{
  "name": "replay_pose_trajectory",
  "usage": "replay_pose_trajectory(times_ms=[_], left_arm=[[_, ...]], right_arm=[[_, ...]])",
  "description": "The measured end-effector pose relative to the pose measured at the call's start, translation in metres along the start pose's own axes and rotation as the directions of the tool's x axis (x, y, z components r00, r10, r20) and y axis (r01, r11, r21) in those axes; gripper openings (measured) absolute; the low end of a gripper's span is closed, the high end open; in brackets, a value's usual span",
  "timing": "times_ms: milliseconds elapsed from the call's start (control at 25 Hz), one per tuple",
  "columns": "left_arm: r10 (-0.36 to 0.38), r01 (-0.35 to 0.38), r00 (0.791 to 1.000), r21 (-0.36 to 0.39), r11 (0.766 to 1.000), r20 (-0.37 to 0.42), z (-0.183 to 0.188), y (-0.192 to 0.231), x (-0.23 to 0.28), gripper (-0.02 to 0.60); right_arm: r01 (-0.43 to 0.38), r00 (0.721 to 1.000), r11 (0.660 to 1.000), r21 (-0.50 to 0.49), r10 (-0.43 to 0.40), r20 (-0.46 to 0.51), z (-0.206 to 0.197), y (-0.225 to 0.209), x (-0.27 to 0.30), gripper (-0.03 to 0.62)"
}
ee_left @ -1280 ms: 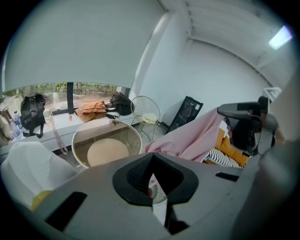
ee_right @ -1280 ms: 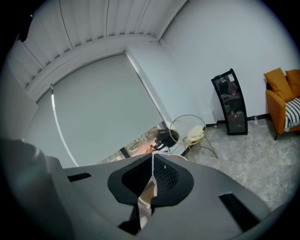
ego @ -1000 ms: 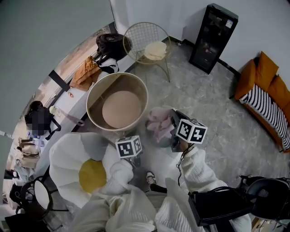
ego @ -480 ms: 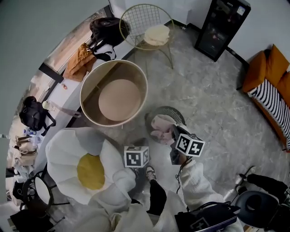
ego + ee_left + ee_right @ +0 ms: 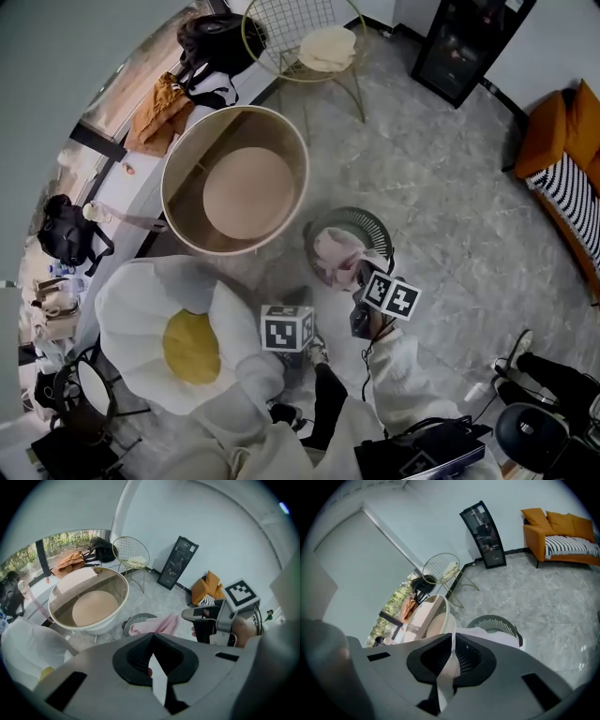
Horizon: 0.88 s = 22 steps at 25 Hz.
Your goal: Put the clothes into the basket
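Note:
A dark slatted basket [image 5: 367,225] stands on the grey floor, also visible in both gripper views [image 5: 136,619] [image 5: 497,622]. A pink garment [image 5: 334,255] lies in it and over its near rim, and runs up to my right gripper [image 5: 359,279]. That gripper is shut on the garment's edge, and pale pink cloth [image 5: 487,637] shows just past its closed jaws [image 5: 452,637]. The left gripper view shows the garment [image 5: 154,625] stretching from the basket to the right gripper [image 5: 188,616]. My left gripper [image 5: 292,302] hangs left of the basket, jaws [image 5: 152,637] shut, nothing seen in them.
A big round beige tub [image 5: 234,183] stands just left of the basket. A white flower cushion with a yellow centre [image 5: 178,337] lies at lower left. Further off are a wire chair [image 5: 323,47], a black cabinet [image 5: 469,42], an orange sofa [image 5: 572,141] and a black chair [image 5: 548,436].
Both grippers have come down. The right one has lowered the pink garment onto the basket, whose rim now shows behind the cloth. The left gripper sank beside it.

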<state>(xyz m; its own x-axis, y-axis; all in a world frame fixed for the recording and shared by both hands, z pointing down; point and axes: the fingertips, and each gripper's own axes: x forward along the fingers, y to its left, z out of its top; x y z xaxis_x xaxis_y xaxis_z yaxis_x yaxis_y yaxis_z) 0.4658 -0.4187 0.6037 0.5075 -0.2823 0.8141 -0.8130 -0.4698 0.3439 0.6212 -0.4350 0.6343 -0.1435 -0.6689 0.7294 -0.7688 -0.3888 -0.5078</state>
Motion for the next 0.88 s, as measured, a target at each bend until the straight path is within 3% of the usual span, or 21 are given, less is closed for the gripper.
replay_pose_trajectory(times_ms=[120, 560, 880], left_arm=[[0.015, -0.015, 1.0, -0.004, 1.0, 0.002, 0.002, 0.009, -0.001, -0.002], [0.064, -0.066, 0.996, -0.034, 0.997, -0.055, -0.014, 0.035, -0.002, -0.002], [0.061, -0.064, 0.996, -0.034, 0.997, -0.072, -0.016, 0.037, 0.001, -0.002]], right_arm=[[0.041, 0.999, 0.999, -0.017, -0.041, 0.015, 0.006, -0.006, 0.007, 0.028], [0.038, 0.997, 0.999, 0.013, -0.037, -0.07, -0.035, -0.001, 0.031, 0.028], [0.046, 0.997, 0.999, 0.009, -0.045, -0.066, -0.036, -0.001, 0.034, 0.028]])
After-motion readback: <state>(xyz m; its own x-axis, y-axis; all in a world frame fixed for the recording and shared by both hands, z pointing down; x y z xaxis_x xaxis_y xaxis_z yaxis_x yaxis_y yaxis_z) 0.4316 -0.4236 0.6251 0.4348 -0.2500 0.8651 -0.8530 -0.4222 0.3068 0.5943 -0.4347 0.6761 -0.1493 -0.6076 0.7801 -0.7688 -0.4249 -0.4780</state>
